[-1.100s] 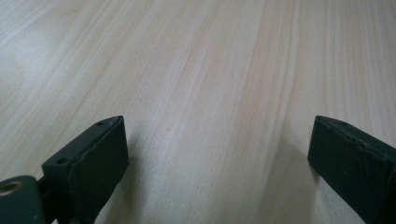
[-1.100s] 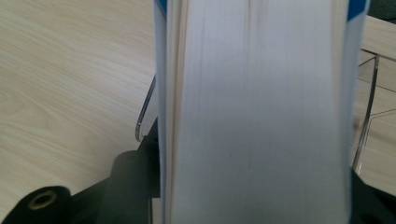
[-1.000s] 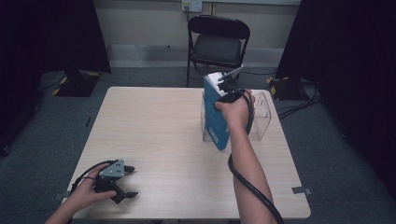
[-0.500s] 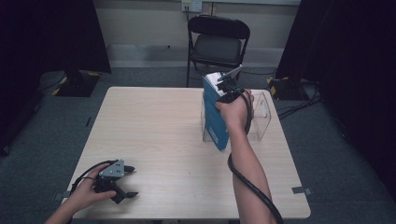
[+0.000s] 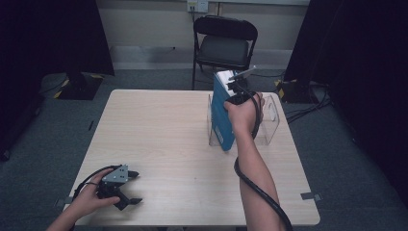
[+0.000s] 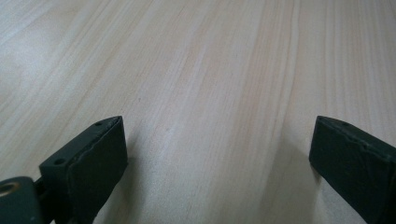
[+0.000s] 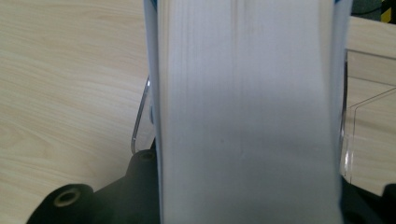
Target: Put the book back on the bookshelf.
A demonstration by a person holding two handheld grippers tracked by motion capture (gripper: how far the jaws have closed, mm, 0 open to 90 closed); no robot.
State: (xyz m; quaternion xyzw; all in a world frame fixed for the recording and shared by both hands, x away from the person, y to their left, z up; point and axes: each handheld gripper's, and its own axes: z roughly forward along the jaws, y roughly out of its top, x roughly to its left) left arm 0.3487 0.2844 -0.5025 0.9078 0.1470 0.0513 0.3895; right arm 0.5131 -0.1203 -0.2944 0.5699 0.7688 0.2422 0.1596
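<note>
Right gripper [image 5: 234, 88] has just been closing its jaws on a blue book [image 5: 222, 115] that stands upright in a clear plastic holder [image 5: 269, 126] at the table's [image 5: 159, 139] far right; up close the book's white page edge hides both pads. Left gripper [image 5: 132, 186] rests near the front left edge, jaws spread over bare wood.

Blue book [image 5: 222, 111] — upright in clear holder [image 5: 269, 126].

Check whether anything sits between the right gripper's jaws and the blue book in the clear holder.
Nothing visible does. The right gripper has just been closing its jaws, and the blue book now sits directly between them, its white page edge facing the camera. The clear holder flanks the book without blocking the jaws.
</note>
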